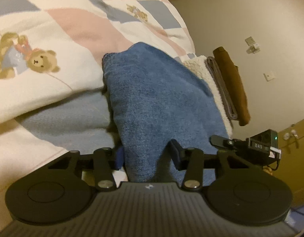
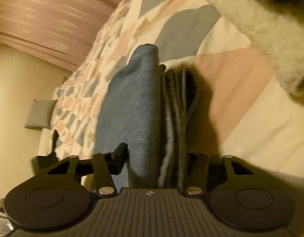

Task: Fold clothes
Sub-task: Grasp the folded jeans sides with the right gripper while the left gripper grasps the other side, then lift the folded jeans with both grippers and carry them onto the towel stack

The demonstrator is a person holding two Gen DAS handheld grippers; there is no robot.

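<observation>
Quilted cotton in cream, pink and grey-blue patches with teddy bears covers the bed (image 1: pixel 53 15), which fills most of both views and serves as the work surface. On it, toward the wall, a stack of folded clothes (image 1: pixel 221 83) stands finished: a cream fleece piece, a grey piece and a brown piece laid together, edges roughly aligned. Judged from that, a good part of the job looks done. The item in hand is the blue garment (image 1: pixel 152 98), denim-like, gathered into a thick bundle of several layers whose folded edges show in the right wrist view (image 2: pixel 152 108). It sits just beside the stack, lifted or tilted off the quilt; I cannot tell whether its far end rests on the bed. The left gripper (image 1: pixel 148 156) is clamped onto the near edge of the bundle, fingers narrowed against the cloth. The right gripper (image 2: pixel 155 160) likewise pinches the layered edge. Remaining, as I judge it: set the bundle down square and release. No unfolded clothes are visible.
</observation>
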